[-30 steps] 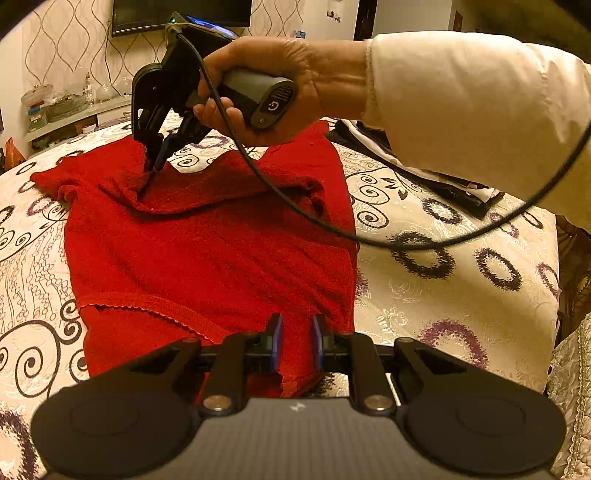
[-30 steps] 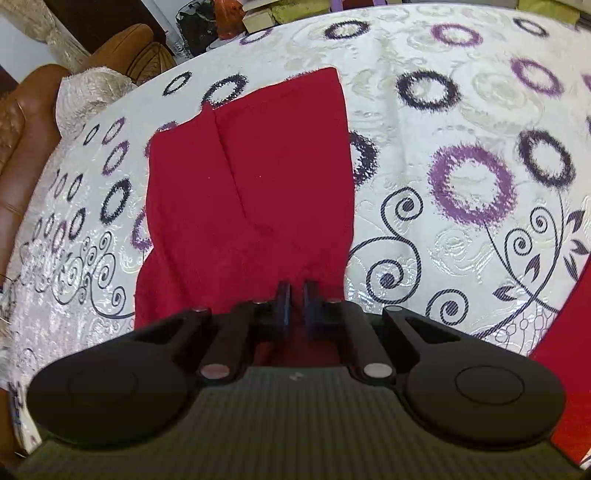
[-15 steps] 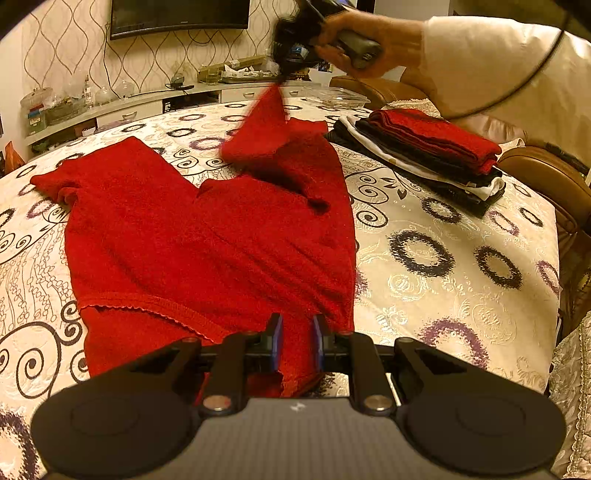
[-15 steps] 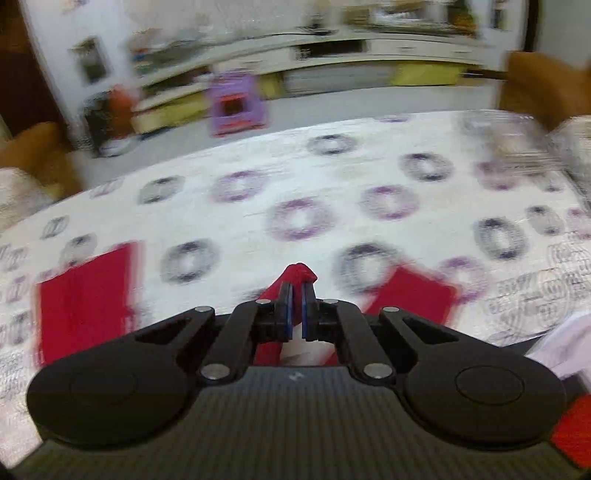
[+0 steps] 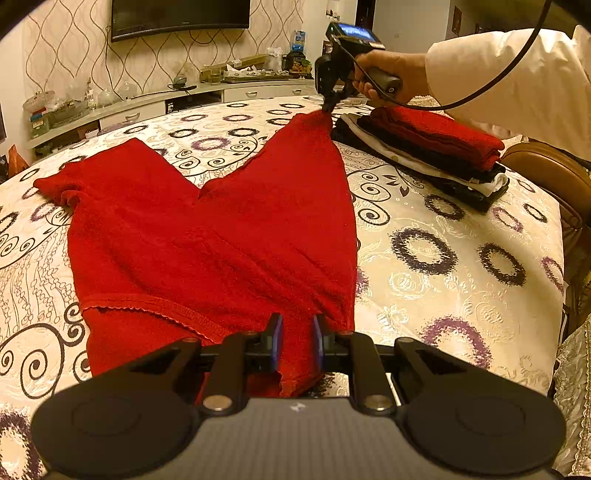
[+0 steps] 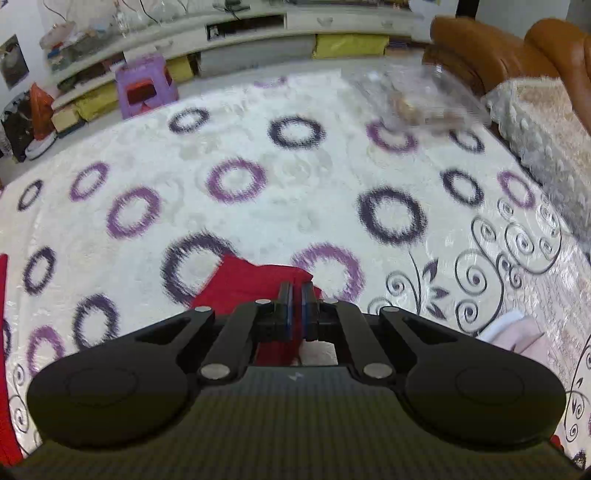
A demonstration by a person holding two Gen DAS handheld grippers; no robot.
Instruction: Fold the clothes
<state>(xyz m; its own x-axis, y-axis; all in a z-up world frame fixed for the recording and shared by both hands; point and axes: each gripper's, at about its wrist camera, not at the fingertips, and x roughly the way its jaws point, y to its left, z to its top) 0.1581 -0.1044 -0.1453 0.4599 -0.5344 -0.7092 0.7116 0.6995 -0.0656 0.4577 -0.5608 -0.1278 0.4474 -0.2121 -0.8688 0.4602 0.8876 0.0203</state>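
Likely a home: television [image 5: 181, 16], sofa [image 6: 517, 55], sideboard [image 5: 207, 96].

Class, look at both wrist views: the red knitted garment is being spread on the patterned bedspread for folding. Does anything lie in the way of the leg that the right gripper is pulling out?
The stack of folded clothes lies just beside the right gripper, which pinches the red knitted garment. The patterned bedspread ahead looks bare.

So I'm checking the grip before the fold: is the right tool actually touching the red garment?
Touching. The left wrist view shows the right tool pinching the red garment by one leg end, with the cloth pulled up taut to its tip.
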